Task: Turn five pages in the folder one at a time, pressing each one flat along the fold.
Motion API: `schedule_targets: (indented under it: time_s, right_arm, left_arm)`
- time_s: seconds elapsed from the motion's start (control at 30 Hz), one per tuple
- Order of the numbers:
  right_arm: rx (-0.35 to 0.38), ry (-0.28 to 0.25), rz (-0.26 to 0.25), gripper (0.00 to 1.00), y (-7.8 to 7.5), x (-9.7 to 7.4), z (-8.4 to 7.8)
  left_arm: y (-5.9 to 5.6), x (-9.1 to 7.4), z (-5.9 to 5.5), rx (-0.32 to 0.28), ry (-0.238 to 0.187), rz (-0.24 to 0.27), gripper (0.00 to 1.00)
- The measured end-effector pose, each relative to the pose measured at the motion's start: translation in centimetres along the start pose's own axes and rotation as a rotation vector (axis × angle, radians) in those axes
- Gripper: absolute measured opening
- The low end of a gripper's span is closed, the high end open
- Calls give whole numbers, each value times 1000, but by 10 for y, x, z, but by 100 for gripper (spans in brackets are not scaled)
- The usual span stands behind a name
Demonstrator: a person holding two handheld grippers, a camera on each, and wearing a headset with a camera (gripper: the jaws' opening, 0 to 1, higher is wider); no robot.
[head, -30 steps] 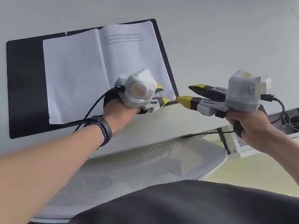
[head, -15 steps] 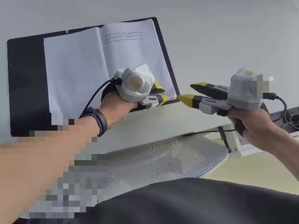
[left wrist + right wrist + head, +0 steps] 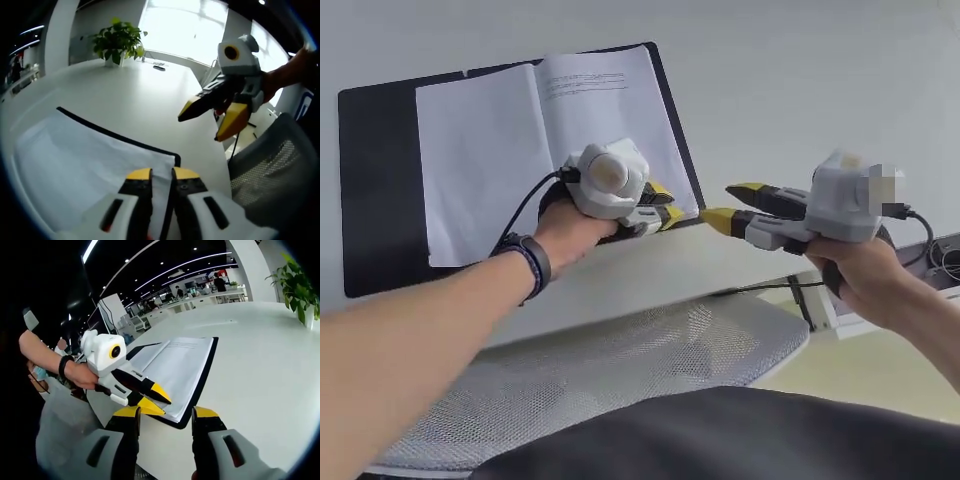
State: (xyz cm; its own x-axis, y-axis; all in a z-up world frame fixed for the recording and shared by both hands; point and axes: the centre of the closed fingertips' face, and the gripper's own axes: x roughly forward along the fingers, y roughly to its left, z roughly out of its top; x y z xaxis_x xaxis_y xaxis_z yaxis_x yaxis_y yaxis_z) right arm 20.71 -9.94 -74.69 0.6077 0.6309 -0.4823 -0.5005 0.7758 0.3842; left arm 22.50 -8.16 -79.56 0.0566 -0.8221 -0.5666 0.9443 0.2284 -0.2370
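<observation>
A black folder lies open on the white table, with a white left page and a right page with faint print at its top. My left gripper hovers at the near right corner of the right page. Its jaws stand only a little apart, and the sheet lies flat under them. To the right of the folder's edge, my right gripper is held off the table, open and empty. It points at the left gripper.
A grey mesh chair seat sits just below the table's near edge. A potted plant stands far back on the table. Cables and a small box are at the right.
The left gripper has shifted very slightly at the page's corner. The right gripper has held its place. The page has not lifted.
</observation>
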Motion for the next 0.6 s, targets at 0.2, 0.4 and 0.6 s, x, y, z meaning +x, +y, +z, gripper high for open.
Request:
schedule_targets:
  time_s: [0.2, 0.4, 0.6]
  right_arm:
    - [-1, 3, -1, 39, -1, 0, 0]
    - [1, -3, -1, 39, -1, 0, 2]
    - [-1, -4, -2, 38, -1, 0, 3]
  left_arm:
    - [0, 2, 1, -7, 3, 3, 13]
    - [0, -3, -2, 18, 21, 4, 4]
    - [-4, 1, -3, -3, 24, 0, 0]
